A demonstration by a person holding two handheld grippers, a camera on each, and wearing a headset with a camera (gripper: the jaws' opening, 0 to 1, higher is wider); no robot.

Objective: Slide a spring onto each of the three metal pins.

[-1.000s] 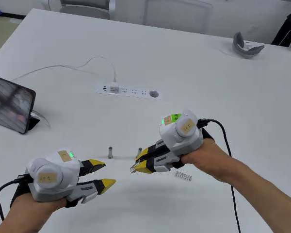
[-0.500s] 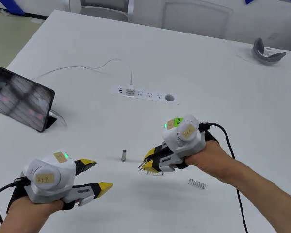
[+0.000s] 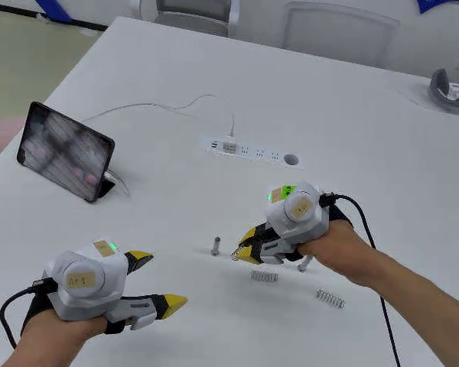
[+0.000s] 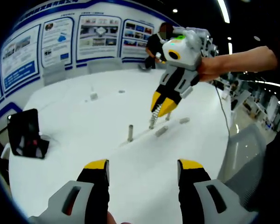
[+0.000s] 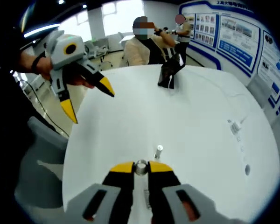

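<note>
The right claw (image 3: 242,253) is pinched shut on a spring (image 4: 154,116). The spring sticks out past the yellow tips toward the worktop (image 3: 352,153) and ends close to a bare metal pin (image 3: 216,246) without touching it. That pin stands upright in the middle stretch of the worktop, nearer the near edge than the far one. A second pin (image 3: 304,264) shows just beside the right hand (image 3: 333,248), on its near side. A first loose spring (image 3: 265,276) lies flat just beside the right claw, toward the near edge. A second loose spring (image 3: 330,298) lies flat further toward the right edge. The left claw (image 3: 164,280) hovers by the near edge, toward the left, with its jaws spread wide and holding nothing, well apart from the pins. A tablet (image 3: 65,151) leans on its stand by the left edge. A white power strip (image 3: 249,151) lies mid-worktop, beyond the pins.
</note>
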